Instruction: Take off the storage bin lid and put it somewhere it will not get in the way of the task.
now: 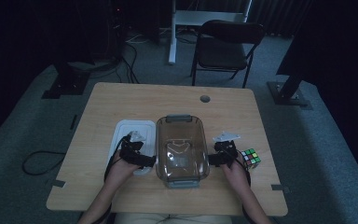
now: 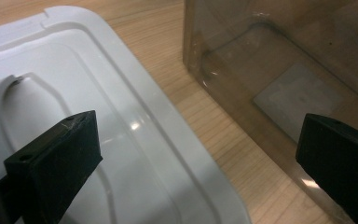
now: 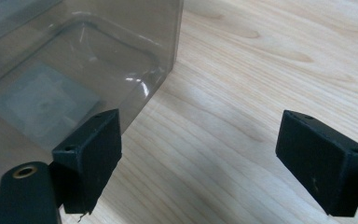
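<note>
Near edge of table (image 1: 121, 95): two forearms enter from the bottom of the high view, one gripper per hand, flanking a clear container.

L gripper (image 1: 142, 161): jaws spread wide, nothing between the pads, nothing gripped. In the left gripper view (image 2: 198, 156) one jaw hangs over the white lid (image 2: 74, 93), the other over the container wall (image 2: 261, 93); bare wood shows in the gap. Contact w/ either item cannot be told.

R gripper (image 1: 214, 158): jaws released, wide apart, no item held. In the right gripper view (image 3: 198, 158) one jaw sits in front of the container's corner (image 3: 121, 56); the other is over bare tabletop. No earlier pic, so only the current stance is given.

Container (image 1: 182, 144): clear, smoky-tinted plastic tub, rectangular w/ rounded corners, upright, open top, roughly centre of table betw. both grippers. Contents: none seen; a pale label shows through the base. Grey latch tabs at near and far ends.

Lid (image 1: 133, 133): white, flat on table, just beside the tub's left wall, partly under the L gripper.

Puzzle cube (image 1: 251, 157): multicolour, on table just right of the R hand, apart from the tub.

Farther back: cable hole (image 1: 205, 98) in the tabletop; beyond the table, a dark folding chair (image 1: 226, 46) on grey carpet.
</note>
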Demonstrator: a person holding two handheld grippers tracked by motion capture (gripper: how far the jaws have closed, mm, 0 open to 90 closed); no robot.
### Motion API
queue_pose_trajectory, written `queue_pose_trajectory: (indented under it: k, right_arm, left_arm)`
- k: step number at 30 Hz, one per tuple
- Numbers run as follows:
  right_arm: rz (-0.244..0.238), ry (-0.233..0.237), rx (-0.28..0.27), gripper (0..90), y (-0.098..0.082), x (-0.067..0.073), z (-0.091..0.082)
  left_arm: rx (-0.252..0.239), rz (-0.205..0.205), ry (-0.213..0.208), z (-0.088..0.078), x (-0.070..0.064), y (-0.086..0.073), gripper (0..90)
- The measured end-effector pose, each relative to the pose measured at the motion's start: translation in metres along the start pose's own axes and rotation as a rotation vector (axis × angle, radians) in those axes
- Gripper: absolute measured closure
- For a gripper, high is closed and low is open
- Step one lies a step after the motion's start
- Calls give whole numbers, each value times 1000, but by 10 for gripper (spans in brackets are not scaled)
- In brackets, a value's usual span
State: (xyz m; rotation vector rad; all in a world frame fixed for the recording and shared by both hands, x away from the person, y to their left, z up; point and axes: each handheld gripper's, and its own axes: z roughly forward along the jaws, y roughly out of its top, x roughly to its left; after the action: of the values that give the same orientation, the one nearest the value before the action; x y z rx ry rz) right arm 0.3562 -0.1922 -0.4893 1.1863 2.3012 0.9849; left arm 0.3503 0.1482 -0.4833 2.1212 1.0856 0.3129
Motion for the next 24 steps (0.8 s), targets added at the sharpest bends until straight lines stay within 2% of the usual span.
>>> queue_pose_trajectory:
  k: [4,8,10,14,17,22,24]
  right_arm:
    - [3,2,-29,128,1,-3,-10]
    - [-4,-29,-40,129,2,-6,-19]
    - [-1,-54,-55,131,1,-13,-30]
    - [15,-57,-92,130,-4,-23,-44]
    - [30,-65,-100,129,-9,-30,-52]
    - [62,-73,-122,132,-21,-41,-64]
    - [65,-74,-114,132,-26,-45,-67]
  left_arm:
    - [-2,3,-3,2,-2,1,4]
    - [-10,8,-2,1,-4,1,5]
    - [-11,0,2,-4,0,0,5]
    - [-23,-15,12,-16,10,-3,4]
    - [-29,-36,3,-24,20,-8,4]
    - [-44,-64,18,-37,33,-17,5]
    - [-40,-71,20,-43,38,-21,5]
